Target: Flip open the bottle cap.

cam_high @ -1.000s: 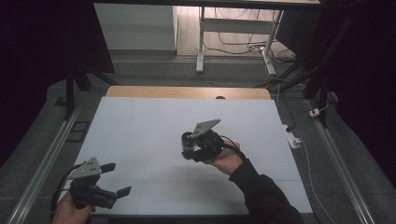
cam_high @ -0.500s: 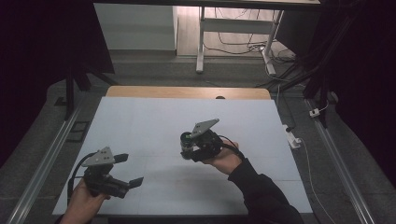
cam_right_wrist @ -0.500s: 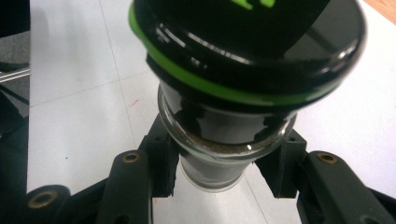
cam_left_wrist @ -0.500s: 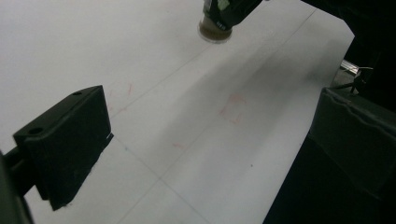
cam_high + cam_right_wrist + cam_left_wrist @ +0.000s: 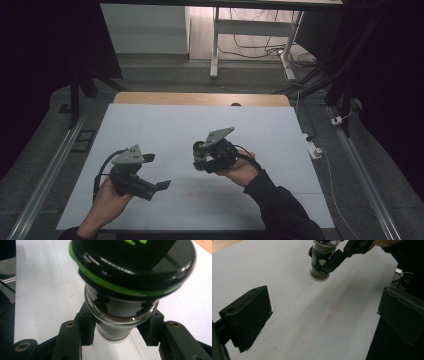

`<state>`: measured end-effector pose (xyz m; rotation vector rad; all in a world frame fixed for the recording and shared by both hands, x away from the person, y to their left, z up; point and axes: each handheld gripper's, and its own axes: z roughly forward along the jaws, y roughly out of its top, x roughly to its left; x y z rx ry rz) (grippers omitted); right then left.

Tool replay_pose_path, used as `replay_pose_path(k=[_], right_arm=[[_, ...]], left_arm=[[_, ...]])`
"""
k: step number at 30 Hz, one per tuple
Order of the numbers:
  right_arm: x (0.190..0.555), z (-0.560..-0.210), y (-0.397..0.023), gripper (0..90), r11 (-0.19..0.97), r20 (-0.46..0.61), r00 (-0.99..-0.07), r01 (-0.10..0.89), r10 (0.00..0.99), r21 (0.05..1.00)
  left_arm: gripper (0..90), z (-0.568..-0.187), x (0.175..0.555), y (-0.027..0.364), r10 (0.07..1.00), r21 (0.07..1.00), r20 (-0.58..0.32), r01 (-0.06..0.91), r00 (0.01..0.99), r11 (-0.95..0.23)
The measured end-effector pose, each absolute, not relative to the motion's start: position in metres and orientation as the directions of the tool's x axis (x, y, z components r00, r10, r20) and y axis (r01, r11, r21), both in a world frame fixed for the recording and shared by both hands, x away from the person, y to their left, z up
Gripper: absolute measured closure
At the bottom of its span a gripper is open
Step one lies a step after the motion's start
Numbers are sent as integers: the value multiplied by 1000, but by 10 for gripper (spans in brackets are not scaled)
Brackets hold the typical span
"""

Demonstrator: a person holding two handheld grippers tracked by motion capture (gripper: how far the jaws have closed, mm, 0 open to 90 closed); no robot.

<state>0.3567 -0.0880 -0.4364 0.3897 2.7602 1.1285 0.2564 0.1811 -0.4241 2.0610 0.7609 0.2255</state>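
A glass jar (image 5: 199,151) with brown contents, a black lid and a green ring hangs just above the white table sheet (image 5: 165,125), right of its middle. My right gripper (image 5: 202,156) is shut on it, and the right gripper view has both pads pressed on the glass neck of the jar (image 5: 125,277) below the lid. My left gripper (image 5: 156,171) hovers at the front left, jaws wide open with nothing between them, pointing right toward the jar. The left gripper view looks between its own jaws (image 5: 325,315) at the jar (image 5: 320,263), farther off.
A wooden strip (image 5: 200,98) borders the far edge of the table. A white power strip (image 5: 314,148) lies on the floor off the right edge. Metal rails (image 5: 47,172) run along both sides, and desk legs with cables stand behind.
The left hand has carried its open gripper right and a little upward, toward the middle of the table. The right gripper and the jar have stayed put.
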Motion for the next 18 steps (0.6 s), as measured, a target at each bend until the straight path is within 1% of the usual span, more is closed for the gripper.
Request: replay_pose_path(k=[9,18], right_arm=[[357,-436,-88,530,687,-31,-957,184,288,703],[358,-436,-88,531,684,-30,-956,186,291,706]], left_arm=[[0,-420,269,164,569,808,-119,412,814,-421],[0,-419,284,143,517,814,-127,387,846,-433]])
